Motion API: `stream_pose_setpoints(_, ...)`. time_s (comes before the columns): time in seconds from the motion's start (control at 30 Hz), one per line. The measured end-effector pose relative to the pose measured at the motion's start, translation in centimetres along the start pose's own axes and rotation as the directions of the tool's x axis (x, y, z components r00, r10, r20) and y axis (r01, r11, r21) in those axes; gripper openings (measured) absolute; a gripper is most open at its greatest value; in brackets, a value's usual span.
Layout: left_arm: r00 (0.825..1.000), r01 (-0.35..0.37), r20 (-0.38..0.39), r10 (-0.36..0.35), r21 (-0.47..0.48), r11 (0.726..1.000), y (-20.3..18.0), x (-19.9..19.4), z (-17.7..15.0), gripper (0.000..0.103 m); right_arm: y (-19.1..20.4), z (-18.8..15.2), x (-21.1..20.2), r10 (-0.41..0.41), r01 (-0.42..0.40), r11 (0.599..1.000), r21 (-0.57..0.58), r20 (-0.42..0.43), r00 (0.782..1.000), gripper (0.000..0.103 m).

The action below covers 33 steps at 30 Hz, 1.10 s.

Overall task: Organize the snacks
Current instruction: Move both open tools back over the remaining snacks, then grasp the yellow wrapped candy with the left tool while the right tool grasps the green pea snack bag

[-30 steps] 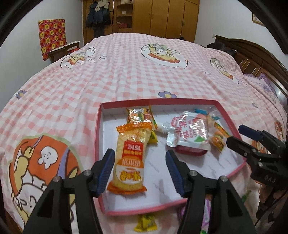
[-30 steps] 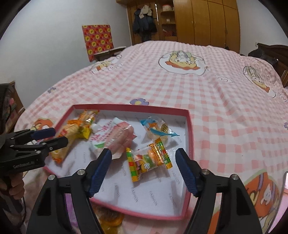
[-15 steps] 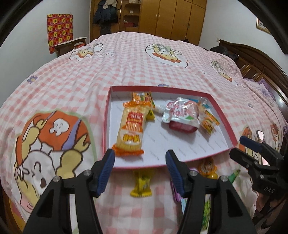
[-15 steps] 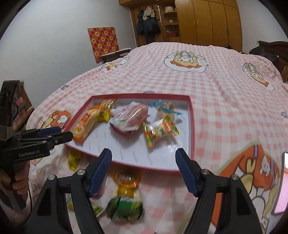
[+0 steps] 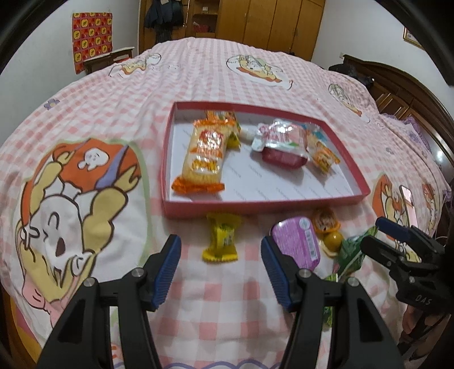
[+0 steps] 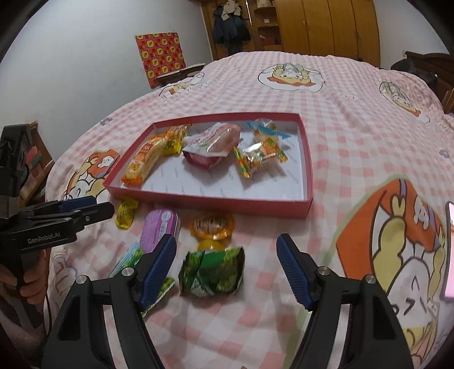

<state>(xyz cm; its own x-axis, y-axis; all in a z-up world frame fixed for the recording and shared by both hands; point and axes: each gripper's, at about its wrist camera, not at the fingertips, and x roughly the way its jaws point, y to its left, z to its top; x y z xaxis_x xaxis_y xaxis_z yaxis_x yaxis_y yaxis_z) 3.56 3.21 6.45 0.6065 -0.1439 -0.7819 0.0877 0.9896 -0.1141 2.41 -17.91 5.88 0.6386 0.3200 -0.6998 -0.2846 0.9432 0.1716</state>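
Note:
A red-rimmed tray (image 5: 264,205) (image 6: 210,203) on the bed holds several snacks, among them an orange cracker pack (image 5: 205,156) and a pink pouch (image 5: 279,140). In front of the tray lie a yellow candy pack (image 5: 222,238), a purple cup (image 5: 296,241), an orange jelly cup (image 6: 212,227) and a green packet (image 6: 212,272). My left gripper (image 5: 220,268) is open and empty, just short of the yellow pack. My right gripper (image 6: 226,268) is open and empty, its fingers either side of the green packet.
The bed has a pink checked sheet (image 5: 119,108) with cartoon prints. A phone (image 5: 407,195) lies to the right of the tray. A wooden headboard (image 5: 403,85) stands at the right, wardrobes (image 5: 269,25) at the far wall.
Both grippers have pulled back from over the tray toward the near edge of the bed. The loose snacks in front of the tray have come into view. Both stay open.

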Motion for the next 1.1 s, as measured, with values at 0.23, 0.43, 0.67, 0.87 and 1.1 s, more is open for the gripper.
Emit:
stream_pose_setpoints(0.23, 1.000, 0.017, -0.021, -0.017, -0.012, 1.000, -0.1, 1.5, -0.6, 0.062, -0.3, -1.0, 0.5, 0.008, -0.007, 0.999, 0.035, -0.028, 1.000, 0.075)
stream_pose_setpoints(0.43, 0.999, 0.008, -0.034, -0.009, -0.032, 0.999, 0.1, 3.0, -0.9, 0.059, 0.0, -1.7, 1.0, 0.005, -0.004, 1.000, 0.029, -0.034, 0.999, 0.075)
stream_pose_setpoints(0.67, 1.000, -0.023, -0.014, 0.023, -0.018, 1.000, -0.1, 3.6, -1.0, 0.045, 0.1, -2.1, 1.5, 0.040, -0.038, 0.998, 0.044, -0.044, 0.998, 0.069)
stream_pose_setpoints(0.87, 1.000, -0.015, -0.009, 0.015, -0.001, 1.000, -0.2, 3.9, -1.3, 0.033, 0.0, -2.9, 2.9, 0.033, -0.029, 0.998, 0.054, -0.077, 0.996, 0.063)
stream_pose_setpoints(1.1, 1.000, -0.009, -0.008, 0.009, -0.001, 1.000, -0.1, 3.7, -1.4, 0.033, 0.0, -3.0, 2.7, 0.029, -0.026, 0.998, 0.050, -0.063, 0.998, 0.060)
